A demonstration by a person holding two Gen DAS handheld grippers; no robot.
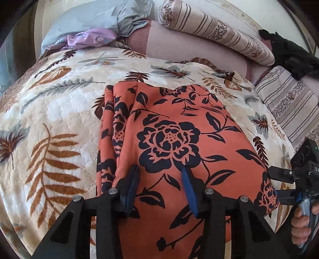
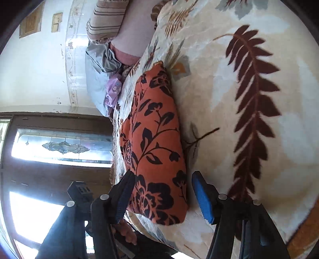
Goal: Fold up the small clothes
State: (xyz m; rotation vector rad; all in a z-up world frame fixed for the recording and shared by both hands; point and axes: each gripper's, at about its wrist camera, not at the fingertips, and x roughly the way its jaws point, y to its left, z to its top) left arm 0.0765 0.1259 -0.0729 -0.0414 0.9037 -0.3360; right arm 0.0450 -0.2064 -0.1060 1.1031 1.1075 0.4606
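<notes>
The left tongs (image 1: 160, 169) are held wide open low over the near part of the orange flowered cloth (image 1: 171, 143). Nothing is gripped between the two blue pads (image 1: 188, 189). The cloth is spread flat on the leaf-print blanket (image 1: 57, 111) of a bed. Along its left edge the cloth is bunched into long soft folds (image 1: 111, 131). Its far edge is seen as an uneven line across the blanket, and its right edge runs down toward the right tongs (image 1: 279, 185) at the near right corner.

In the right wrist view the right tongs (image 2: 162, 180) are also held wide open. The near corner of the orange cloth (image 2: 157, 151) is seen lying between the two fingers, with the dark finger (image 2: 123, 197) at the cloth's edge, but no squeeze is made. The blue-padded finger (image 2: 201, 195) is held apart from the cloth, over bare blanket (image 2: 219, 95).

Wide bare blanket is left free on both sides of the cloth. Farther back, past the blanket's edge, a purple flowered cloth (image 1: 89, 37) and a pale blue bundle (image 1: 95, 16) are piled on the left. A striped bolster (image 1: 215, 31) is laid across the back, and a black garment (image 1: 289, 53) is at the far right.
</notes>
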